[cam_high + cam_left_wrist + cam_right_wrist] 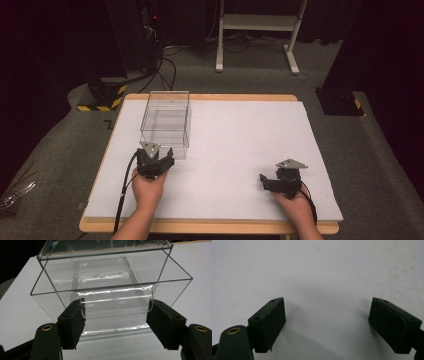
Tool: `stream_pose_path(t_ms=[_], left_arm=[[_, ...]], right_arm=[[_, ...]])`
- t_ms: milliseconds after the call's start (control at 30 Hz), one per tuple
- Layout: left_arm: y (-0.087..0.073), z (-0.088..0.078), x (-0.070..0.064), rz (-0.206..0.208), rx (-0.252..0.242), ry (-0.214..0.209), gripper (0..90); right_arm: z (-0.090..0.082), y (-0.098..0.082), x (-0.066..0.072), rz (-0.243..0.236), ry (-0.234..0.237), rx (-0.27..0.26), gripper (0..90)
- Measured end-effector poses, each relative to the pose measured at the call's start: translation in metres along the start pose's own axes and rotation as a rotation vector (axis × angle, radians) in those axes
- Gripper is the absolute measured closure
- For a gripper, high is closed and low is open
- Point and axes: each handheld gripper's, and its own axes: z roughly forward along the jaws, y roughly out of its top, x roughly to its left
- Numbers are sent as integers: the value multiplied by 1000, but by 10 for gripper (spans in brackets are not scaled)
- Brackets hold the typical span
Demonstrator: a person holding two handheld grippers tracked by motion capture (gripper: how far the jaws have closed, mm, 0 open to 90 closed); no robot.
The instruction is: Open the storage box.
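- One clear plastic box [166, 122] is standing on the left half of the white surface [240, 150], towards its far edge.
- The left gripper [115, 315] is sitting at the box's near wall, its fingers [72, 322] spread wide on either side of the wall's notch, gripping nothing.
- The right gripper [332, 325] is hovering over bare surface, well apart from the box, fingers [268, 322] wide open and empty.
- Grey carpet and a white frame [257, 30] are lying beyond.

Both my claws are black: my left claw [161, 161] and my right claw [266, 182], each topped by a grey plate, with brass-coloured rivets by the pads. The box [110, 287] is clear and colourless. The desk [240, 145] is white on top, with a light wood rim. Beyond the far left corner, a floor block [102, 97] wears yellow-and-black stripes.
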Motion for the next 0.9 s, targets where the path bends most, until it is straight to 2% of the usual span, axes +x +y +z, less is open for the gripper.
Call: stream_pose_path(t_ms=[533,900], left_arm=[[-24,-31,-3,9,-29,-7,322],[-39,-46,-4,15,-39,-17,322]], right_arm=[[0,0,0,-4,-3,-2,142],[0,0,1,-4,-6,0,142]])
